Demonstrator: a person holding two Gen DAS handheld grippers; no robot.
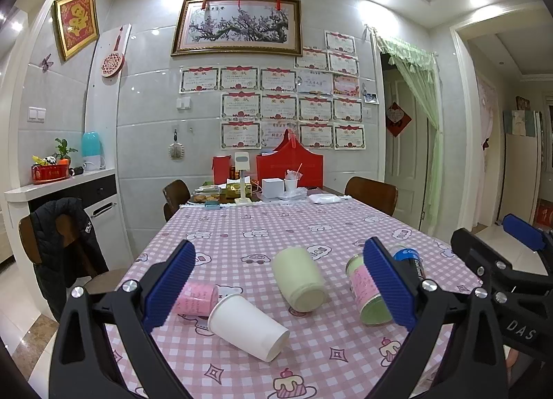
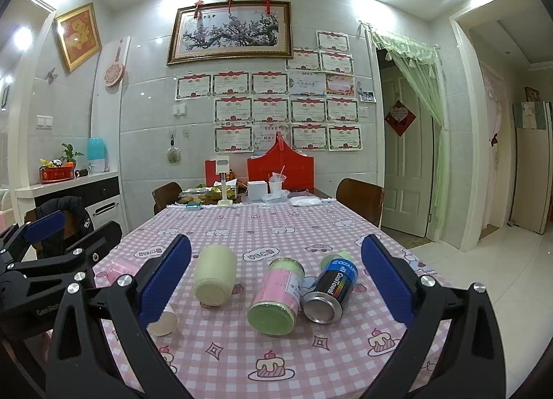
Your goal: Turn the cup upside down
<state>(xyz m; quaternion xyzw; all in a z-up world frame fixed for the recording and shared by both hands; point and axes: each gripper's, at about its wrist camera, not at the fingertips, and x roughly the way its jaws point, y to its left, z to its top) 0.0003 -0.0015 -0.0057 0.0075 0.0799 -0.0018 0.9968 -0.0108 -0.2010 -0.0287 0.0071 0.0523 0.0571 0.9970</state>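
A white paper cup (image 1: 247, 326) lies on its side on the pink checked tablecloth (image 1: 276, 226), mouth toward me; only its rim shows in the right wrist view (image 2: 163, 323) behind the left finger. My left gripper (image 1: 280, 286) is open and empty, held above the cup. My right gripper (image 2: 276, 283) is open and empty, to the right over a pink-green tin and a can. It also shows in the left wrist view (image 1: 501, 254), and the left gripper shows in the right wrist view (image 2: 65, 229).
Lying on their sides on the cloth: a cream cup (image 1: 300, 279), a pink cup (image 1: 195, 298), a pink-green tin (image 2: 276, 297) and a black can (image 2: 331, 290). Boxes and a red bag (image 1: 290, 165) crowd the far end. Chairs (image 1: 371, 193) stand around the table.
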